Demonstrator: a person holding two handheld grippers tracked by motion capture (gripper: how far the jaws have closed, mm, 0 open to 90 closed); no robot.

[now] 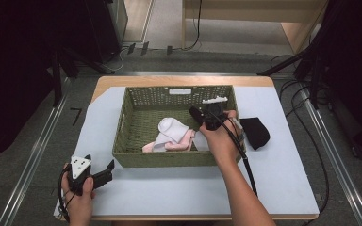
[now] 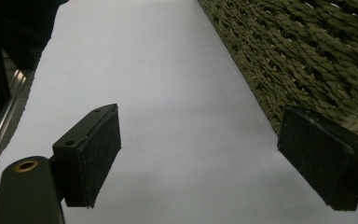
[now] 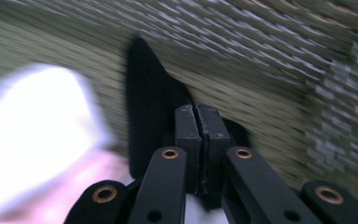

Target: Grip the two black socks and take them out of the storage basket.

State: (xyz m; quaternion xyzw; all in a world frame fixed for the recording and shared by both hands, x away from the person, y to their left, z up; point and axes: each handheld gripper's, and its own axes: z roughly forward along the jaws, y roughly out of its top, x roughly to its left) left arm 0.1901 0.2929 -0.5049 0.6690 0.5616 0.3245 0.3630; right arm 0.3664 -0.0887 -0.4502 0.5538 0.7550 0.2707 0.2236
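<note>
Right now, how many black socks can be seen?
2: one black fabric sock lies on the table right of the green woven basket; another black sock hangs in the right gripper inside it. Others may be hidden.

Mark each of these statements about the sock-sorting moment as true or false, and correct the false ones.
1. The right gripper has its jaws pressed together on a black sock. True.
2. The left gripper is shut on a white sock. False: its jaws stand wide apart with nothing between them, beside the outside wall of the basket.
3. A white sock and a pink sock lie inside the basket. True.
4. The basket is made of clear plastic. False: it is woven and olive green.
5. Another black sock lies on the table to the right of the basket. True.
6. The left gripper is held over the basket. False: it is near the table's front left corner, outside the basket.
</note>
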